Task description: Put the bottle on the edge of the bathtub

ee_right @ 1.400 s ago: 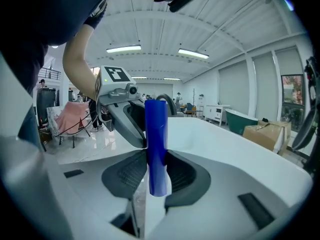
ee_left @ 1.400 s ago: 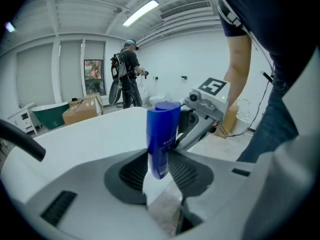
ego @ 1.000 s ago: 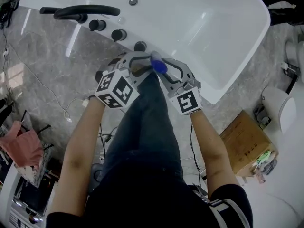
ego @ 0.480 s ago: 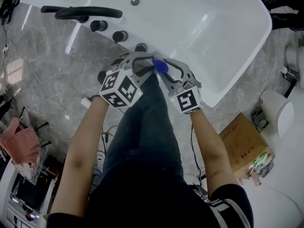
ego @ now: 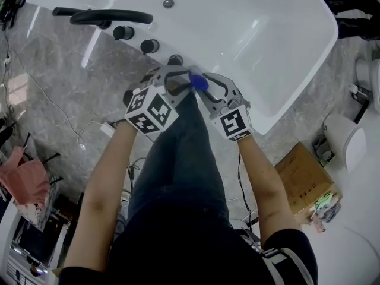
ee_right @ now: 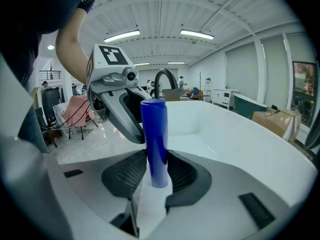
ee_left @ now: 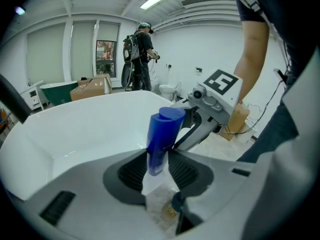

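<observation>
Blue bottle (ego: pixel 199 83) is held upright over the near rim of the bathtub (ego: pixel 268 119), just beside the row of black knobs (ego: pixel 148 44). Left gripper (ee_left: pixel 157 170) is clamped on it low down, pads on both sides. Right gripper (ee_right: pixel 157 173) is clamped on it too, from the opposite side (two-handed hold, blue cap end sticking up above both sets of jaws). Whether the base already touches the rim is hard to tell; the grippers cover it from above.

Step in hand looks like the set-down. To do it well: keep the bottle vertical, lower it onto the flat of the rim rather than the slope into the tub, stay clear of the knobs, and let go one gripper at a time so it doesn't tip.
</observation>
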